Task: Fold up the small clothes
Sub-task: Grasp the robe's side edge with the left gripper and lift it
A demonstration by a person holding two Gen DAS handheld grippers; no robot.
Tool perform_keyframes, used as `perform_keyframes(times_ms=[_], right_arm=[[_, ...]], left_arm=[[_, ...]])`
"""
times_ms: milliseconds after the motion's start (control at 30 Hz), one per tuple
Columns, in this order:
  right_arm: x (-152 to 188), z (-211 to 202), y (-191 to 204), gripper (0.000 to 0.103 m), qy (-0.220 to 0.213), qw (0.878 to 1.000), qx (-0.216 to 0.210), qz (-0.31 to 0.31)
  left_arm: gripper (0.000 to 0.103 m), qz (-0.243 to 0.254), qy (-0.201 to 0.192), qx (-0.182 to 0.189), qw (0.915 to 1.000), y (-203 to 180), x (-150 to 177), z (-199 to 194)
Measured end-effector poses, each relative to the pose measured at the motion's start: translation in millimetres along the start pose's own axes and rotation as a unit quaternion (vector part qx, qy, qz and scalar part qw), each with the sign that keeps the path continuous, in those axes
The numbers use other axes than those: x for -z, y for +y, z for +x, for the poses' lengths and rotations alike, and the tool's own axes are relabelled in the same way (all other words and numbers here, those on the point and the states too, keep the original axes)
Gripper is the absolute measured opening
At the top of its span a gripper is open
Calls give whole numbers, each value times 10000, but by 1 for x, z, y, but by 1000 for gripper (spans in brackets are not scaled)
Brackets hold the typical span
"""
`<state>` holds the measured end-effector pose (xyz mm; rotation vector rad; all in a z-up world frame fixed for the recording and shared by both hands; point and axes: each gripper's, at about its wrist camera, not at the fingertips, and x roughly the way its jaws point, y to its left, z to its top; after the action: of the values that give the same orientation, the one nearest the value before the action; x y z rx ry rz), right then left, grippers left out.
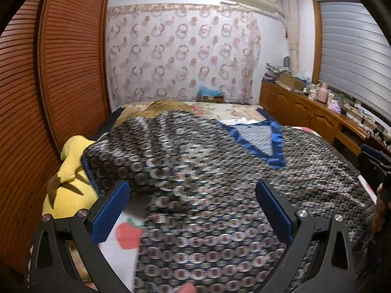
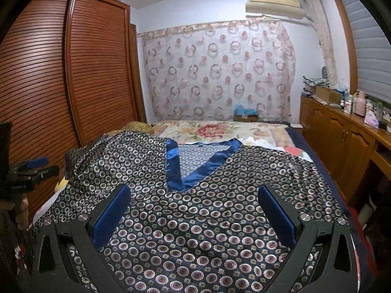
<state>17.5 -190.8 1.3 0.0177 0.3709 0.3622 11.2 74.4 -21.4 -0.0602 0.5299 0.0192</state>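
Observation:
A dark navy garment (image 2: 195, 207) with a circle-flower print and a shiny blue V-neck trim (image 2: 193, 166) lies spread front-up across the bed. In the left wrist view the same garment (image 1: 207, 171) looks motion-blurred, its left part bunched up toward the yellow plush. My left gripper (image 1: 193, 195) hovers open above the cloth with nothing between its blue pads (image 1: 110, 214). My right gripper (image 2: 195, 200) also stands open just above the chest area below the neckline, holding nothing. The left gripper (image 2: 31, 168) shows at the left edge of the right wrist view, held by a hand.
A yellow plush toy (image 1: 70, 178) lies at the bed's left edge by the brown slatted wardrobe (image 1: 48, 85). A floral sheet (image 2: 215, 129) covers the bed's far end. A wooden cabinet (image 2: 342, 134) with clutter runs along the right wall. A white cloth with a strawberry print (image 1: 124, 234) peeks out under the garment.

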Motion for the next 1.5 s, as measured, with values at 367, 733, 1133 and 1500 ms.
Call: perform_keyframes(times_ms=[367, 733, 1133, 1500], right_arm=[[-10, 30, 13, 103, 331, 9978, -363, -448], [-17, 51, 15, 103, 538, 9951, -527, -633], [-19, 65, 26, 103, 634, 9930, -570, -816], [-28, 102, 39, 102, 1011, 9860, -994, -879]], left_arm=[[86, -253, 479, 54, 9985, 63, 10, 22], [78, -153, 1250, 29, 9920, 94, 27, 70], [39, 97, 1632, -433, 9856, 113, 29, 108], [3, -2, 932, -626, 9937, 120, 13, 79]])
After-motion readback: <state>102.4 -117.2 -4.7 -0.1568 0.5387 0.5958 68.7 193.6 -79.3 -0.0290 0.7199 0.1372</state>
